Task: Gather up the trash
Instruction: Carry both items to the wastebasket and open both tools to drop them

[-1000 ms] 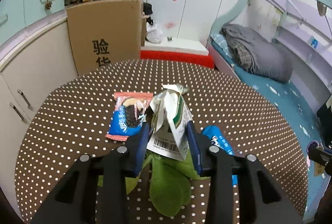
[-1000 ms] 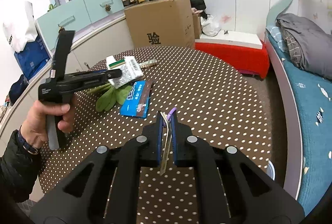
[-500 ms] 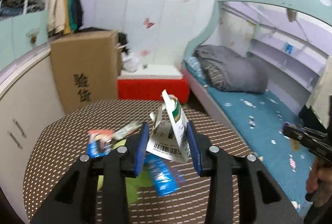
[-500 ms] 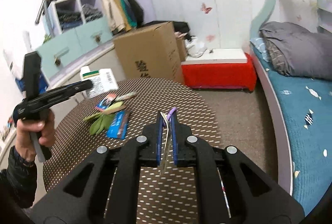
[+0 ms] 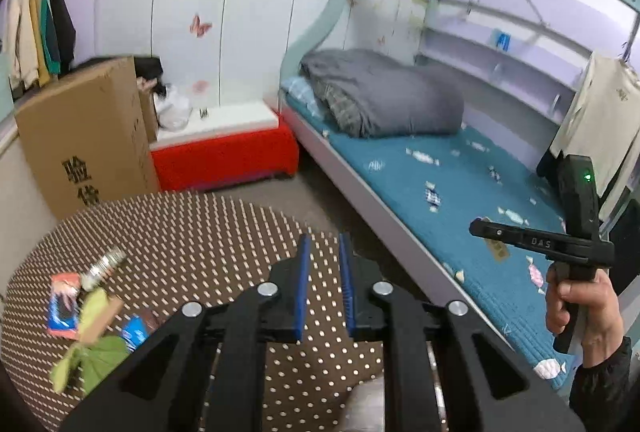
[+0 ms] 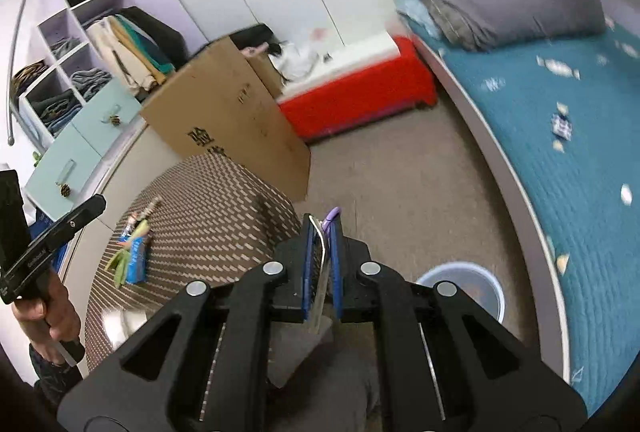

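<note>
Two grippers differ; right gripper (image 6: pixel 321 232) pinches a flat wrapper (image 6: pixel 320 296) near the bin (image 6: pixel 460 288), likely dropping next; left gripper (image 5: pixel 325 252), jaws just narrowed, holds nothing.

My left hand-held gripper (image 5: pixel 325 288) has just been closing its jaws, and nothing sits between the blue pads (image 5: pixel 303 288); a narrow gap remains. It hangs over the near edge of the polka-dot tabletop (image 5: pixel 208 232). At the tabletop's left I see blurred litter: an orange-and-blue snack wrapper (image 5: pixel 61 302), a silvery foil piece (image 5: pixel 103 266), a blue packet (image 5: pixel 136 330) and green leaves (image 5: pixel 94 358). Beyond stand a cardboard box (image 5: pixel 86 136), a red bench (image 5: pixel 224 156) and a bed (image 5: pixel 460 192) with a grey quilt (image 5: pixel 384 94). At the right, my right hand (image 5: pixel 580 302) grips the right hand-held gripper (image 5: pixel 478 227), seen side-on over the bed.
</note>
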Motion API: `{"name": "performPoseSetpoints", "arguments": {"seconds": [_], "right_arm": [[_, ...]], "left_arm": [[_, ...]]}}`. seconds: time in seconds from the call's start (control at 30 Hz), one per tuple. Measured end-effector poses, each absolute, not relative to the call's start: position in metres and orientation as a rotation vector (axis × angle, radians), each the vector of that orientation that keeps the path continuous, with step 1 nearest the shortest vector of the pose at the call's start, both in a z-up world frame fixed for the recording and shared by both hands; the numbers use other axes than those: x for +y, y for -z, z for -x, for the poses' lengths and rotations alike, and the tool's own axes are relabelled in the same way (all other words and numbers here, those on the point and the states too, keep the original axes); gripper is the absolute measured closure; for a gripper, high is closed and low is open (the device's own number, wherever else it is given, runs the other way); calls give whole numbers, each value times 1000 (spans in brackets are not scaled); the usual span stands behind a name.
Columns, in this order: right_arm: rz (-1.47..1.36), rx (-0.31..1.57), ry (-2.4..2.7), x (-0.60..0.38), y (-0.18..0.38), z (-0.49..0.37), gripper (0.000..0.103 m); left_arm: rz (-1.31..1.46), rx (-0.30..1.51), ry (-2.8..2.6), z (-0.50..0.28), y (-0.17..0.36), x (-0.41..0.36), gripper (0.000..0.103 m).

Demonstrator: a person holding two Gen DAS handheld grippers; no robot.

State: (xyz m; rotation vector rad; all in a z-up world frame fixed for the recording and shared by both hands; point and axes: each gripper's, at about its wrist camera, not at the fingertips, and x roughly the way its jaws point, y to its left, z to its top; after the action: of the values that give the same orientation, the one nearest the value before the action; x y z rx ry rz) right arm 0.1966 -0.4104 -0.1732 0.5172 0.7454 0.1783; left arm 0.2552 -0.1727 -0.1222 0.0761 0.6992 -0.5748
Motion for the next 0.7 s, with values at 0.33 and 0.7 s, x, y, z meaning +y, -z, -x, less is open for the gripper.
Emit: {"name": "performPoseSetpoints", "arguments": {"seconds": [0.33, 0.7], "right_arm": [[-584, 779, -199, -412, 222, -186, 95], [-672, 914, -125, -432, 294, -203, 95]], "left_arm": [[-172, 706, 755, -170, 159, -189, 5], [-205, 780, 707, -164, 188, -207, 5]]}}
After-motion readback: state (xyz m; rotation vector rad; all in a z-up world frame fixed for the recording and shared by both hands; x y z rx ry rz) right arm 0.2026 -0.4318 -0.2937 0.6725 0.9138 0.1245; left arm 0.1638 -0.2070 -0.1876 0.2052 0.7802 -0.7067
